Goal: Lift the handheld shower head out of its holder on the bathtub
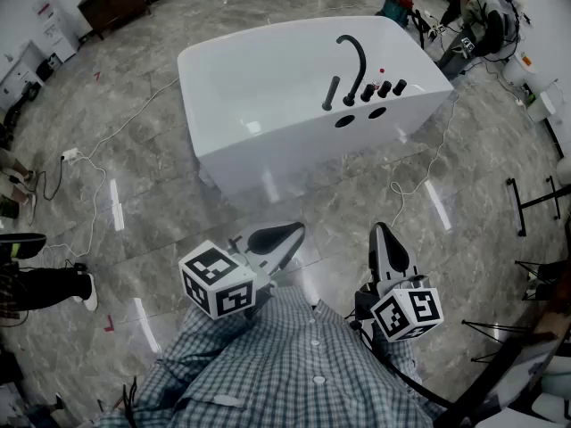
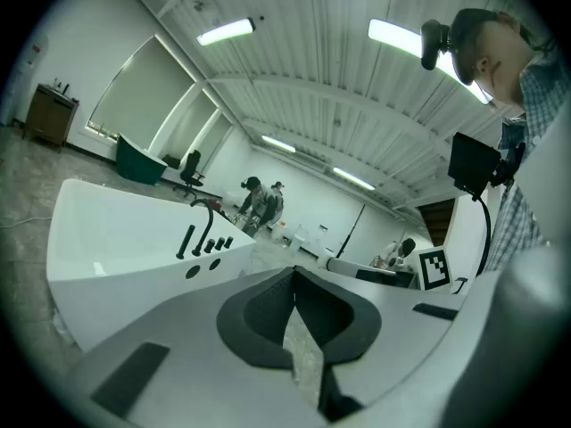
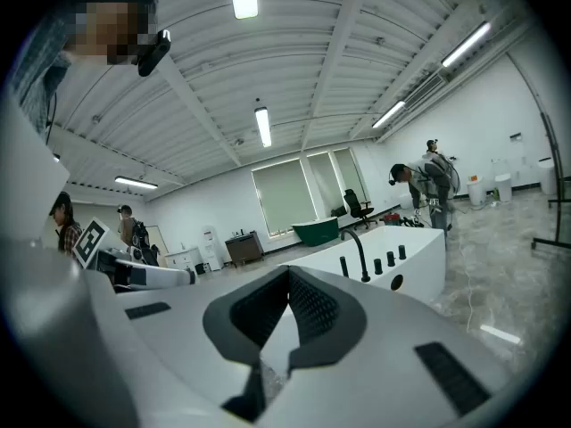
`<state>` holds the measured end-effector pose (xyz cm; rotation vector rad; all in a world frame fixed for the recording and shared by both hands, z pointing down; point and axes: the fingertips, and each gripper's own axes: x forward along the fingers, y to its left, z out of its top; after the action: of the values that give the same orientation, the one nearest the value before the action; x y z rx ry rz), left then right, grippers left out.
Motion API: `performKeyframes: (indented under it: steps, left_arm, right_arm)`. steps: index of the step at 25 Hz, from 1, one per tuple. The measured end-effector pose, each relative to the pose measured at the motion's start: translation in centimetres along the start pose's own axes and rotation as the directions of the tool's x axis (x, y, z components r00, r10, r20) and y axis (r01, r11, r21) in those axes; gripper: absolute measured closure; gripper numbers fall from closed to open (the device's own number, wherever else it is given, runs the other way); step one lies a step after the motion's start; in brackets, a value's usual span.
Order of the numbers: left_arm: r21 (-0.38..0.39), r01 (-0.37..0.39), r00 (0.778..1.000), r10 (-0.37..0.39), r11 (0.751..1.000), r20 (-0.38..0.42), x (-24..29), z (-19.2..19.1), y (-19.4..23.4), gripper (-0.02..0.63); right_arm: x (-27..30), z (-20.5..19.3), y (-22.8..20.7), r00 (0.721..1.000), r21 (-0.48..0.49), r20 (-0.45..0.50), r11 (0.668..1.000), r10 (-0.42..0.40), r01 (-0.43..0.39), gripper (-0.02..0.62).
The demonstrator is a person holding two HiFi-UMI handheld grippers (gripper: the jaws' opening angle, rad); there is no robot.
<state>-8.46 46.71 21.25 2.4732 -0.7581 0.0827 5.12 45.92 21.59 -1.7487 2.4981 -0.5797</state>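
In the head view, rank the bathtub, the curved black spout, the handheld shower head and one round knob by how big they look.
1. bathtub
2. curved black spout
3. handheld shower head
4. round knob
All three fittings sit on the same tub, so nearness barely skews this.

The glossy grey stone floor [image 1: 161, 239] carries a white bathtub [image 1: 268, 87], one white cable [image 1: 105, 138] trailing left of it and a second cable [image 1: 434, 156] right of it.

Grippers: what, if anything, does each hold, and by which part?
Nothing. The left gripper and right gripper are both shut, empty, short of the bathtub.
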Motion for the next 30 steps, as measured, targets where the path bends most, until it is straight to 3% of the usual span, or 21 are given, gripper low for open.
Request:
performKeyframes:
  steps: [10,17,30]
  left_arm:
    - [-0.003,0.003,1.0,-0.003,1.0,-0.009,0.4,-1.1,-0.5,0.597]
    - [-0.001,-0.008,1.0,0.008,1.0,-0.021,0.8,-1.7,-1.1,0.597]
    - [0.007,-0.1,0.995,0.1,0.995,-0.01,0.1,-3.7,-2.4,0.597]
  right_arm:
    - [-0.7,-0.9,-0.3,1.0,0.001,-0.005,1.0,0.01,-0.01,0.58]
    - [-1.6,-1.3,-1.4,1.0,0.056,-0.01,0.998,0.002,-0.002,0.578]
    - [-5.3,-2.6,-3.3,0.999,0.038,-0.027,0.999,0.024,-0.023,0.578]
